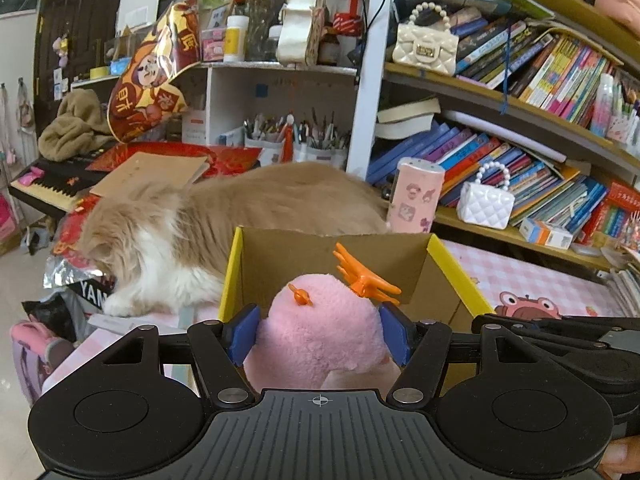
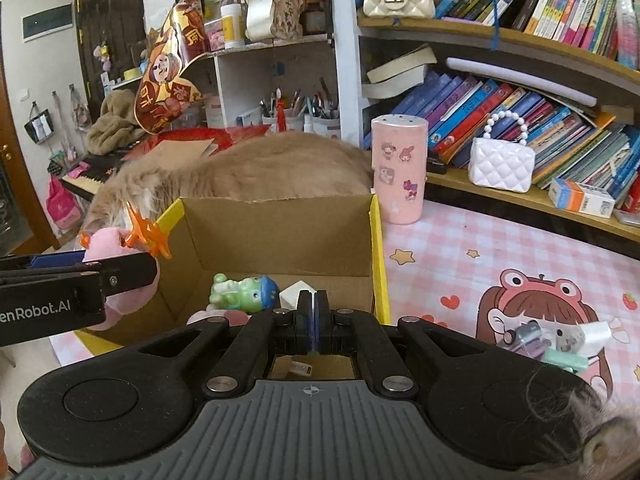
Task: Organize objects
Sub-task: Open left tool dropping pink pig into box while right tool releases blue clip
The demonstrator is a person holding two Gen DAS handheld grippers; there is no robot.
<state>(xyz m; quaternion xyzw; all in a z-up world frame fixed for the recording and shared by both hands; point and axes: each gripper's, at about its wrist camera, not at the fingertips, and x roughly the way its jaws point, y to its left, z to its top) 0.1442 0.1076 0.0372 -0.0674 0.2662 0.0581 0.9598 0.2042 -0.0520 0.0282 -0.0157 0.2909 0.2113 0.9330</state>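
Left gripper [image 1: 320, 334] first: its blue fingers [image 1: 241, 334] are spread partway and pressed into both sides of a pink plush toy [image 1: 320, 328], which fills the lower centre of the left wrist view. The toy wears orange plastic antlers [image 1: 366, 276] and a small orange nub [image 1: 301, 296]. In the right wrist view the same toy pokes out at the left edge, just over the near left corner of the box.

Right gripper [image 2: 315, 320]: fingers [image 2: 304, 316] pressed flat together, nothing between them, sitting at centre frame over the box's near edge.

Straight ahead of both, the cardboard box [image 2: 280, 232] with yellow-edged flaps stands open on the worktop [image 2: 460, 240], which has a pink checked cover. Inside, on the floor of the box, lie a green figurine with a blue cap [image 2: 244, 292], a white angular piece [image 2: 294, 294] beside it and something pink [image 2: 212, 316] at the near side, mostly hidden.

Behind the box a ginger and white cat [image 1: 200, 224] lies stretched across the frame. At the box's far right corner stands a pink sticker-covered tumbler [image 2: 398, 168]. Lower right, a small heap of pastel bits [image 2: 560, 340] lies on the cover. Bookshelves [image 2: 520, 100] fill the upper right.
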